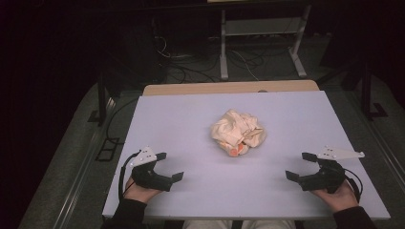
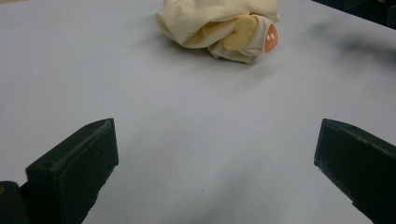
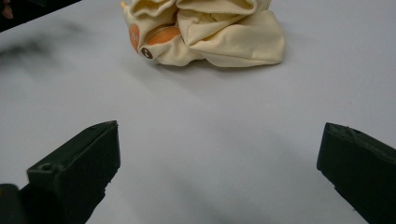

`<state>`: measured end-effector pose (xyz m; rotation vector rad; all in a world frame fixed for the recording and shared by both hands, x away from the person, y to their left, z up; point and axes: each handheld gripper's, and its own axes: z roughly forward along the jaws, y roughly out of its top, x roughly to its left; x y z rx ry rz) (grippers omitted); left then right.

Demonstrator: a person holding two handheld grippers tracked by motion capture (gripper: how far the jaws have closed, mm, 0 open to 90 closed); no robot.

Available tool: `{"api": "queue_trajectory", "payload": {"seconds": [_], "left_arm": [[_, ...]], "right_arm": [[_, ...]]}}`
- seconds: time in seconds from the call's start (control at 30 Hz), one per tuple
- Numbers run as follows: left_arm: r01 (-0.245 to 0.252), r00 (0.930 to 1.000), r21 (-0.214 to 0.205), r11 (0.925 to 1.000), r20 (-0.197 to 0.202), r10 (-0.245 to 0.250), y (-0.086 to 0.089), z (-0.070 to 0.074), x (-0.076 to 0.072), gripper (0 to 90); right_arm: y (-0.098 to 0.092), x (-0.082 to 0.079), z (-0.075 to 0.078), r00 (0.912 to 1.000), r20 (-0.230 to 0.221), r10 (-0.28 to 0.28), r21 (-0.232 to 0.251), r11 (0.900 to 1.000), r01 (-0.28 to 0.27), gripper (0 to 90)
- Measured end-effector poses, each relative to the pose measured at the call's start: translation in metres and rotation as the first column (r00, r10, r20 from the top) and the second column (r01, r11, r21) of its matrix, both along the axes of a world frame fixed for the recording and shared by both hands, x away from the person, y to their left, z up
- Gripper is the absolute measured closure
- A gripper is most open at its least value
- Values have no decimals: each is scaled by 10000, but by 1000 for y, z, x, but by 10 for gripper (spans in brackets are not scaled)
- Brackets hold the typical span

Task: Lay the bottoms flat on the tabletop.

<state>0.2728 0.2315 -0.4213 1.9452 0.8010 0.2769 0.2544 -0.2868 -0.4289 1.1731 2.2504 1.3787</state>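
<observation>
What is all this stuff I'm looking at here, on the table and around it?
Crumpled cream-yellow cloth with orange patches: one, bunched in a heap at the middle of the table, apart from both grippers.
White rectangular tabletop: one, pale, with a tan wooden edge at its far side.
White metal frame legs: a pair, on the dark floor beyond the table.
Loose cables: several, dark and pale, on the floor beyond the table.
Left gripper: one, black, near left of the table, jaws wide apart, empty.
Right gripper: one, black, near right, jaws wide apart, empty.
Hands: two, each holding a gripper.
</observation>
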Motion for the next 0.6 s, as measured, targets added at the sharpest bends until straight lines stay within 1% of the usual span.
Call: {"api": "queue_trajectory", "payload": {"seconds": [0.07,0.6], "left_arm": [[-21,10000,-59,10000,18,22,0,0,0,0],[27,10000,-51,10000,37,-27,-1,0,-1,0]], "right_arm": [[1,0,0,10000,2,-7,-54,10000,7,0],[2,-1,1,10000,33,-20,-117,9999,20,0]]}}
